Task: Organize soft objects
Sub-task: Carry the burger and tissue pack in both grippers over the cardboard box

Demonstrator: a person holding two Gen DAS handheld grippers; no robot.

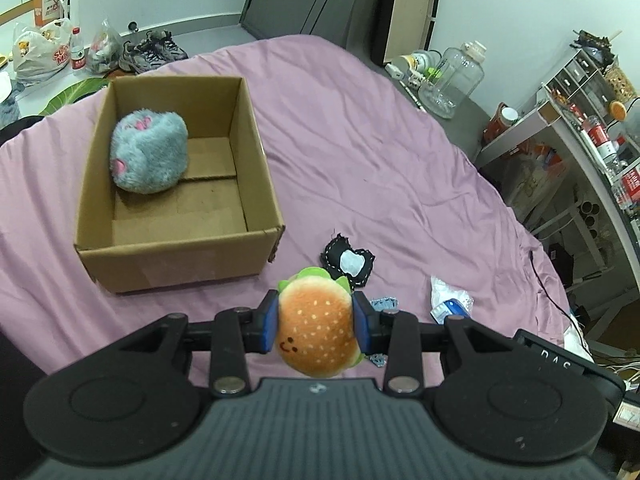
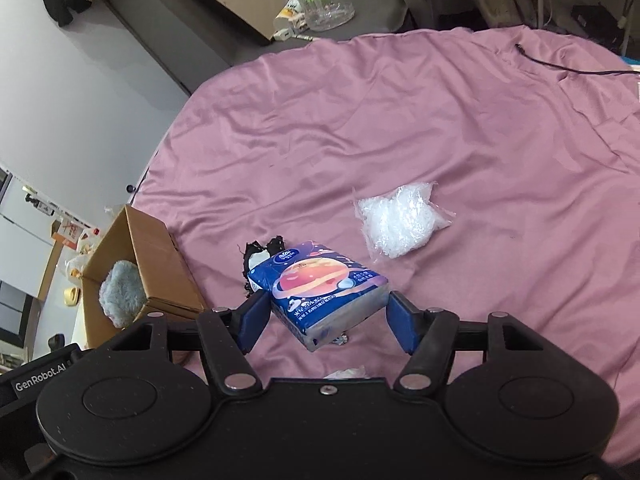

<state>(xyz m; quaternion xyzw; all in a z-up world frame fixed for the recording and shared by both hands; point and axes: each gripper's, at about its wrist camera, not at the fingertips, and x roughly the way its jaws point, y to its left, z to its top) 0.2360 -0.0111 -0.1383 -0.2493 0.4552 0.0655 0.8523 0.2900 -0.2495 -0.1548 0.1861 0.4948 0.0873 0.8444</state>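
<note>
My left gripper (image 1: 315, 322) is shut on a plush burger (image 1: 316, 322) and holds it above the pink bed sheet (image 1: 380, 152), just right of an open cardboard box (image 1: 176, 254). A grey fluffy plush (image 1: 148, 151) lies inside the box. A black and white felt pad (image 1: 347, 261) lies on the sheet beyond the burger. My right gripper (image 2: 326, 316) is shut on a blue tissue pack (image 2: 320, 292) and holds it above the sheet. A clear plastic bag of white stuffing (image 2: 400, 220) lies to the right of the pack. The box (image 2: 152, 264) also shows at the left.
The bed's far edge meets a dark surface with a clear jar (image 1: 454, 76) and clutter. Shelves (image 1: 580, 120) stand at the right. Shoes (image 1: 154, 50) and bags (image 1: 38, 54) lie on the floor beyond the box. A black cable (image 2: 560, 64) lies on the sheet.
</note>
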